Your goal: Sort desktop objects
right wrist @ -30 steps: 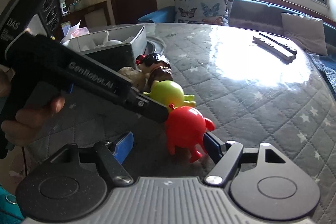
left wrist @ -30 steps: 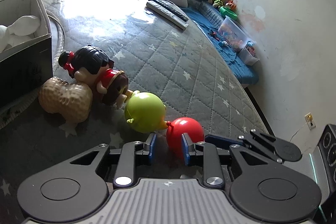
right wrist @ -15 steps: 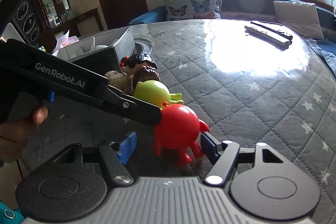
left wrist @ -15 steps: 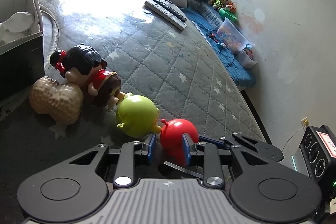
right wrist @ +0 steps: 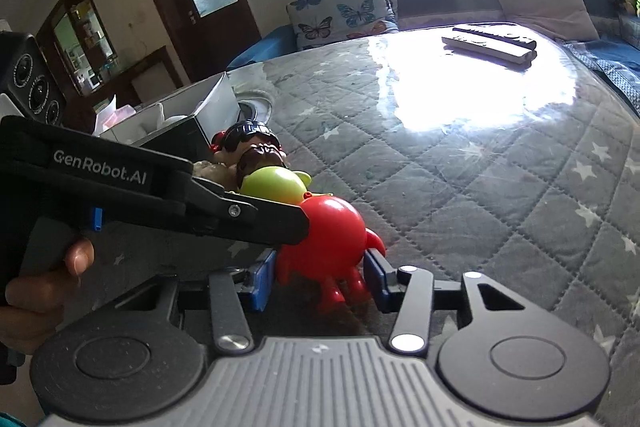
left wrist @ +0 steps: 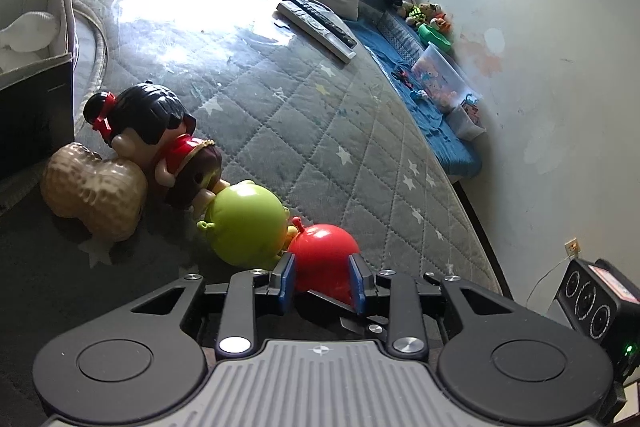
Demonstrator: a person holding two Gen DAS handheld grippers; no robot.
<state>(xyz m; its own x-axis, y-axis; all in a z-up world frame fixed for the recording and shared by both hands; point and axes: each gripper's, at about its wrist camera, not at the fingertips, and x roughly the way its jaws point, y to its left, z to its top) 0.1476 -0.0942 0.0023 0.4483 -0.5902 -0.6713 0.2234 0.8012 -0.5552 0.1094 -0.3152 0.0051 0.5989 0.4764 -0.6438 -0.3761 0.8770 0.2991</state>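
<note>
The counter (left wrist: pixel 304 131) is covered with a grey quilted, star-printed cloth under a glossy clear sheet; glare from the window washes out its far half. A dark open box (left wrist: pixel 36 67) with white contents stands at the near left edge in the left wrist view. Two remote controls (left wrist: pixel 316 23) lie side by side far across the counter, well apart from the toys.

The toys form a touching row. From the box outward: a tan peanut-shaped toy (left wrist: pixel 94 191), a black-haired doll (left wrist: pixel 160 143) lying on its side against it, a green round figure (left wrist: pixel 248 223), and a red round figure (left wrist: pixel 324 259) at the near end.

The red round figure sits between both claws at once. The left claw (left wrist: pixel 322 277) has its blue pads either side of the red body and its jaws are opening; the pads appear to be at the surface, though firm contact cannot be confirmed. The right claw (right wrist: pixel 320 277) brackets the figure's lower body and legs, and its jaws are closing; a narrow gap shows on each side, so it is not yet clamped.

A hand (right wrist: pixel 36 291) grips the left tool's handle, seen in the right wrist view.
</note>
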